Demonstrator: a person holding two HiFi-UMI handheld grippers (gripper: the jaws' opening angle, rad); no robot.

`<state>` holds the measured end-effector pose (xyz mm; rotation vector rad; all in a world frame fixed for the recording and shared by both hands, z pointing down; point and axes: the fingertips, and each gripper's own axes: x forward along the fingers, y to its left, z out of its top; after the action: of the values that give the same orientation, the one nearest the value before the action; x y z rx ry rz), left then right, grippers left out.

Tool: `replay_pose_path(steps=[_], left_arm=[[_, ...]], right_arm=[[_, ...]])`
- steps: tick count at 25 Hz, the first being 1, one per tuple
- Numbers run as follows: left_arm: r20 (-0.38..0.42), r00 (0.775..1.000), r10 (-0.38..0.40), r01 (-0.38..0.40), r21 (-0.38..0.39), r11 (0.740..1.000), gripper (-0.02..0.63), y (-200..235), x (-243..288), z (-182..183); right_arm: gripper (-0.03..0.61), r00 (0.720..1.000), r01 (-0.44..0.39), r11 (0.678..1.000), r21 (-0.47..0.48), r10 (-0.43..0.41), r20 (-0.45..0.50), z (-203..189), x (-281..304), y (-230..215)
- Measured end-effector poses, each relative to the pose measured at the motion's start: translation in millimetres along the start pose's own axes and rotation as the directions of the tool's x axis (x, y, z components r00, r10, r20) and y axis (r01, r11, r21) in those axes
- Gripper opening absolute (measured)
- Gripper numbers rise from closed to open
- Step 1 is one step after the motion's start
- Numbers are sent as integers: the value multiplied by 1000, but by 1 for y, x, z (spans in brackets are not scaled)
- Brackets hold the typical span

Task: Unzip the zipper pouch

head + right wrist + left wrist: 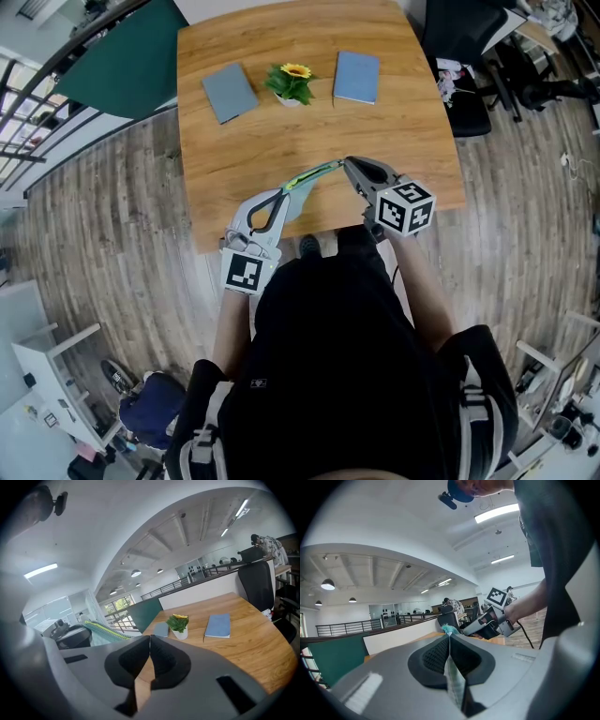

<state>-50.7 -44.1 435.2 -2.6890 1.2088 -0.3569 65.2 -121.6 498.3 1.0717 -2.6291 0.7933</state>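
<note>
Hanging taut between the two sets of fingers, the zipper pouch [296, 199] has one end clamped edge-on in the left gripper [449, 638]. The right gripper [348, 167] is pinched together at the far end of the zipper [317, 174]; no pull shows. Under tension the fabric could slip from the left fingers, or the right fingers could lose the pull.

I'm looking over an open-plan office.
Office chairs [459, 47] are standing beside a wooden surface [281, 150] carrying notebooks [230, 91] and a potted plant [291, 82]; strip lights [497, 512] are glowing above a mezzanine railing [187, 584].
</note>
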Motion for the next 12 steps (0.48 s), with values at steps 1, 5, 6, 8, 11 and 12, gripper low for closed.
replay_pose_path(steps=[1,5,6,8,11,12], left_arm=[[3,1000,3,-3,-2,1000,9,1,0,0],[-1,1000,7,-7,-3,1000,9,3,-3,-1],[-1,1000,7,-7,-3,1000,9,4,-3,-1],[1,1000,9,-9,-6,1000,9,4,-3,-1],[-3,1000,7,-7,-4,1000,9,4,-5,-1],[-2,1000,6,-6,-3,1000,9,4,-5,-1]], right_arm=[[5,1000,3,1000,1,-3,1,0,-1,-1],[5,1000,6,1000,6,-6,9,2,-3,-4],[6,1000,7,1000,5,-7,9,2,-3,-4],[6,1000,8,1000,3,-8,10,3,-2,-4],[6,1000,11,1000,1,-11,12,3,-2,-2],[6,1000,12,1000,1,-12,12,3,-3,-2]])
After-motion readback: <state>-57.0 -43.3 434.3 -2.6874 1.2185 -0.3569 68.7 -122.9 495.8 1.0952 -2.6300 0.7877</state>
